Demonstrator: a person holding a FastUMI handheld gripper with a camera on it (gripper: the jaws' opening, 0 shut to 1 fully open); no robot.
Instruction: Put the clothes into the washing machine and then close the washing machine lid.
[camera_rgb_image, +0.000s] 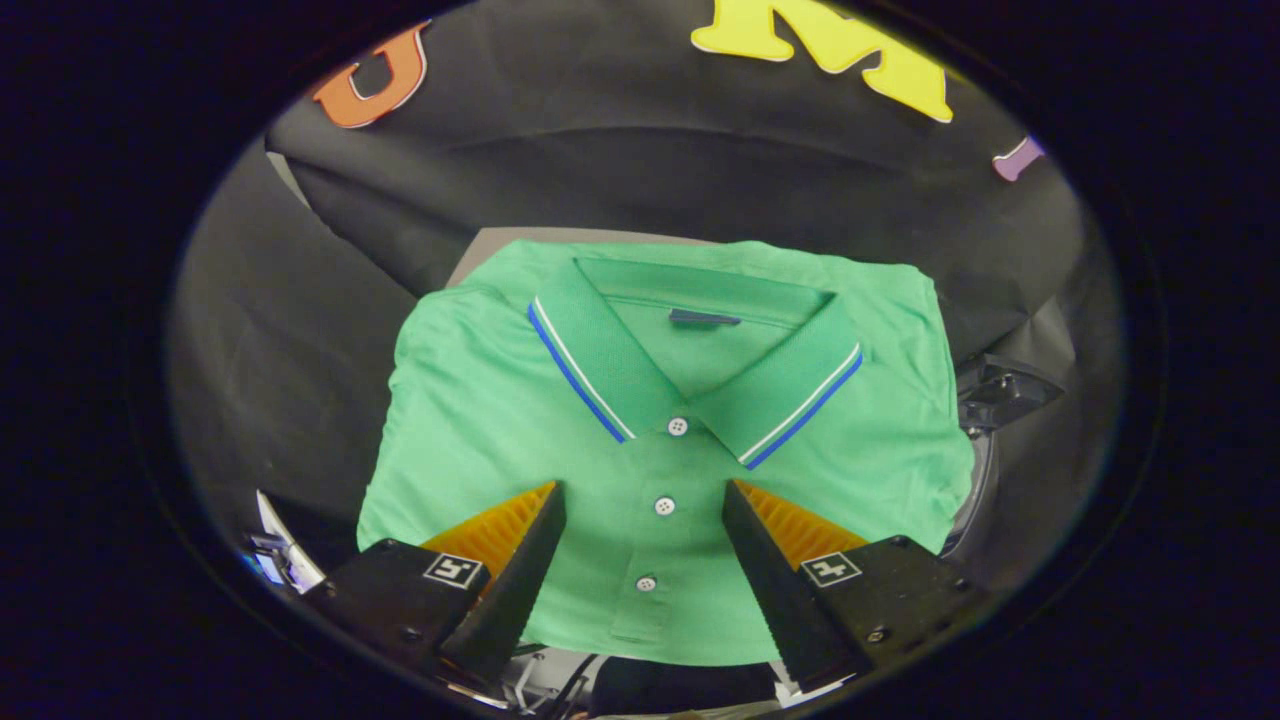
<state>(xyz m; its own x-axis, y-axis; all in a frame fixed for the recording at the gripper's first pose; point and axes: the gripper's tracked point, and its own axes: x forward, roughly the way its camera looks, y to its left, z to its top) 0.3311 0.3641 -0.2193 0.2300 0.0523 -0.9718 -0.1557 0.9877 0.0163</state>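
between and beyond the spread fingers of the gripper (645, 500) a folded green polo shirt (660, 440) is seen — collar away, button placket centred in the gap — laid flat; nothing is gripped, the jaws being held wide.

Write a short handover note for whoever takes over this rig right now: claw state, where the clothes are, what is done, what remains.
Claw: open, fingers spread over the placket of the green polo shirt, holding nothing.
Shirt: folded flat, collar away from the claw, buttons between the fingers.
Done: nothing visibly; shirt not yet gripped.
Left: grip the shirt, put it into the washing machine, close the lid. I cannot identify the machine from here.
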